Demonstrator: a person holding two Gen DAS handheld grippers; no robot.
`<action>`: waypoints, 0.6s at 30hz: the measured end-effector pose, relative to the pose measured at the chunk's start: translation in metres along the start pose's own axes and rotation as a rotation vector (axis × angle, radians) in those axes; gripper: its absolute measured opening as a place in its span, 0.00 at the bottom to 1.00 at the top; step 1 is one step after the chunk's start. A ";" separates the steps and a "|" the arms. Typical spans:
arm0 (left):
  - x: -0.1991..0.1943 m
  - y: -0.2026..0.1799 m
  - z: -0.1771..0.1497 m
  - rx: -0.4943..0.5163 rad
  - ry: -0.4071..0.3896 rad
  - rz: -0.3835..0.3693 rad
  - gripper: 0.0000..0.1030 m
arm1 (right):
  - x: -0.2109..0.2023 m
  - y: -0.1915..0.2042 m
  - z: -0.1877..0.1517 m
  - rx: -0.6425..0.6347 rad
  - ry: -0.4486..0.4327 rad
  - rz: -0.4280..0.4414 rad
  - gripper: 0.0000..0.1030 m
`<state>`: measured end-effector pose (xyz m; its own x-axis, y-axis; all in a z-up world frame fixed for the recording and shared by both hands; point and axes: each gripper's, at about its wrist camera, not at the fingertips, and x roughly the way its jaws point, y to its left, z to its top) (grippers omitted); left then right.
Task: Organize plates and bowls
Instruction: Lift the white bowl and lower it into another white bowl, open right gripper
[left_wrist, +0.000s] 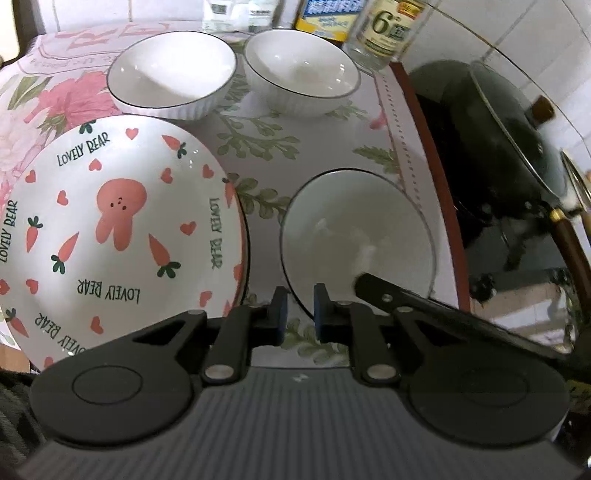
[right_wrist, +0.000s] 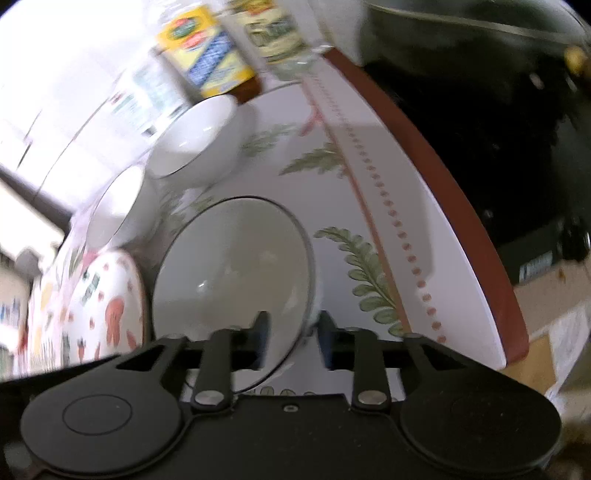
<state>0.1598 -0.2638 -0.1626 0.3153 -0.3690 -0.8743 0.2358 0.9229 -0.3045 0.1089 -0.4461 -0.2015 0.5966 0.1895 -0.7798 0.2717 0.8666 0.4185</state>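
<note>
A white "Lovely Bear" plate (left_wrist: 110, 229) with a pink rabbit and carrots lies on the floral tablecloth at the left. Two white ribbed bowls (left_wrist: 171, 74) (left_wrist: 301, 68) stand at the back. A third white bowl (left_wrist: 354, 236) with a dark rim is near the table's right edge. My left gripper (left_wrist: 300, 314) hovers low between plate and near bowl, jaws a narrow gap apart and empty. My right gripper (right_wrist: 291, 338) has its jaws astride the near bowl's (right_wrist: 236, 280) rim, one finger inside and one outside. Its arm reaches into the left wrist view (left_wrist: 443, 314).
A black wok with glass lid (left_wrist: 498, 147) sits right of the table's red-brown edge (left_wrist: 432, 155). Bottles and a jar (left_wrist: 388, 33) stand at the back against the tiled wall. The back bowls (right_wrist: 195, 144) and the plate (right_wrist: 107, 314) appear blurred in the right wrist view.
</note>
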 end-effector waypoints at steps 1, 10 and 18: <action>-0.004 0.001 -0.001 0.007 0.002 -0.010 0.13 | -0.004 0.002 -0.001 -0.021 -0.002 -0.002 0.44; -0.051 0.010 0.000 0.097 -0.068 -0.028 0.17 | -0.055 0.019 -0.005 -0.152 -0.129 -0.013 0.59; -0.091 0.031 0.010 0.113 -0.142 -0.024 0.21 | -0.101 0.042 -0.007 -0.215 -0.239 0.181 0.64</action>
<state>0.1478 -0.2033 -0.0888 0.4333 -0.4097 -0.8028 0.3440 0.8985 -0.2729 0.0547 -0.4261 -0.1079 0.7868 0.2576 -0.5609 -0.0043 0.9110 0.4125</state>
